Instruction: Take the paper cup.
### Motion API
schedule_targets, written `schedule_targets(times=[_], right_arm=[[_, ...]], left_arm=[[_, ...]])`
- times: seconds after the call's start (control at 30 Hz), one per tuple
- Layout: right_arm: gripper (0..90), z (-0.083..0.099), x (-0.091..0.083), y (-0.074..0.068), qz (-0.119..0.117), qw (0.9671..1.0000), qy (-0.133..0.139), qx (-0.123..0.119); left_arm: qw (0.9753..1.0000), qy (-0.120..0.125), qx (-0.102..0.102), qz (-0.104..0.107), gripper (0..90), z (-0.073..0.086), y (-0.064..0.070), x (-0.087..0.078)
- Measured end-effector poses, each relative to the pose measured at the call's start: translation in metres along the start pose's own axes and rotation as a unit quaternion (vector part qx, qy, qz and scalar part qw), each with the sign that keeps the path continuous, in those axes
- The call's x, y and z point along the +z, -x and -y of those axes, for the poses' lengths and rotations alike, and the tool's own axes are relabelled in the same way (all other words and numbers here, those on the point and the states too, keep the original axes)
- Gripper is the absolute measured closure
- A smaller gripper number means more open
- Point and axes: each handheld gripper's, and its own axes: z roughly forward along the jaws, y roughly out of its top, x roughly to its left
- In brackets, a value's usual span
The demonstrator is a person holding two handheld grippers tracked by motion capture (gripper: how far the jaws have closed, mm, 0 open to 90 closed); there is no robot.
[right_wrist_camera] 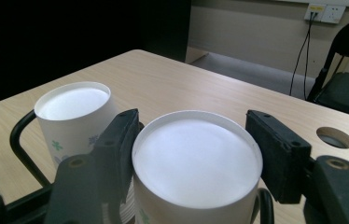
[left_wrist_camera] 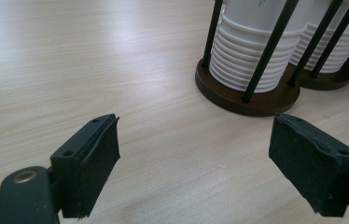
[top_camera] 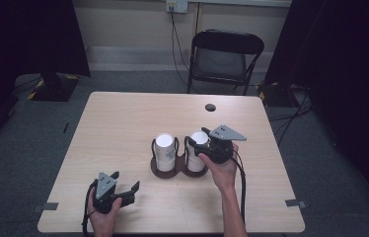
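Right gripper view has the right gripper (right_wrist_camera: 196,154) straddling the top of a stack of upturned white paper cups (right_wrist_camera: 197,163): one black pad sits against the cup's side, the other stands just off the opposite side, so the jaws are spread around the cup and not clamped on it. This stack stands in the right-hand ring of a dark double cup holder (top_camera: 178,169), whose black wire uprights rise beside the cups. Just beside it, in the holder's other ring, stands a second stack of white cups (right_wrist_camera: 75,116) with small green marks on its wall. In the high view the person's right hand (top_camera: 220,168) holds the gripper at the holder's right side, the grey three-cornered plate on top.

The left gripper (left_wrist_camera: 193,149) is nearer the person than the holder and to its left, well apart from it, low over the bare wooden table (top_camera: 123,118). Its jaws stand wide apart with nothing between them, and the left gripper view looks past them to the holder's round brown base and the ribbed rims of the stacked cups.

Beyond the holder, a round hole (top_camera: 210,107) is cut in the tabletop near the far edge, and behind the table stands a black folding chair (top_camera: 224,59).
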Motion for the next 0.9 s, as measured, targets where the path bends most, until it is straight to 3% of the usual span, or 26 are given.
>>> schedule_targets(times=[0.9], right_arm=[[37.0, -0.017, -0.007, 0.0, -0.009, 0.9997, 0.023, 0.0]], left_arm=[[0.9999, -0.004, 0.001, -0.009, 16.0, 0.0, 0.001, 0.001]])
